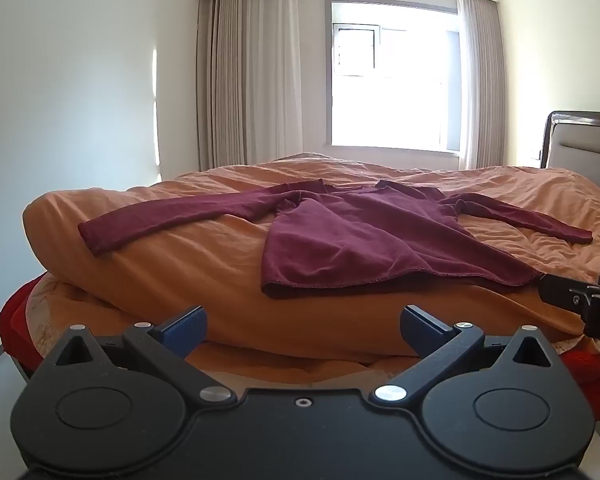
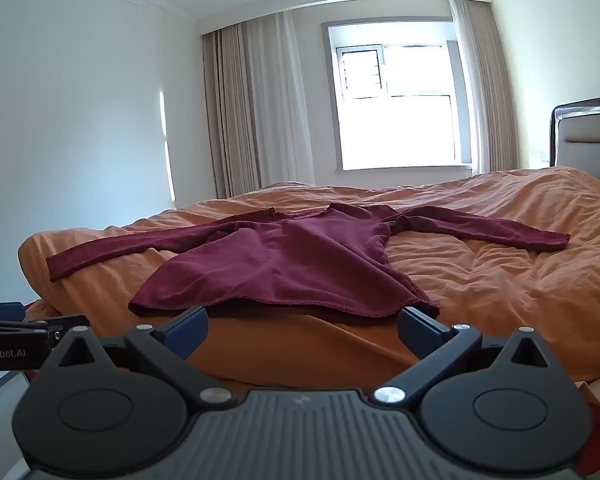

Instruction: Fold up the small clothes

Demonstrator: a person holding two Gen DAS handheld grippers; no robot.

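A small maroon long-sleeved top (image 1: 340, 236) lies spread flat on an orange duvet (image 1: 204, 264), hem toward me, both sleeves stretched out to the sides. It also shows in the right wrist view (image 2: 284, 268). My left gripper (image 1: 302, 326) is open and empty, in front of the bed edge, just short of the hem. My right gripper (image 2: 302, 326) is open and empty, its blue fingertips (image 2: 414, 320) right at the hem's near edge. The right gripper shows at the right edge of the left wrist view (image 1: 580, 300).
The duvet (image 2: 480, 280) covers a bed with a dark-framed headboard (image 1: 580, 140) at the right. A red blanket (image 1: 12, 328) shows under the duvet at the lower left. Curtains (image 1: 248, 80) and a bright window (image 1: 392, 76) stand behind; a white wall is at the left.
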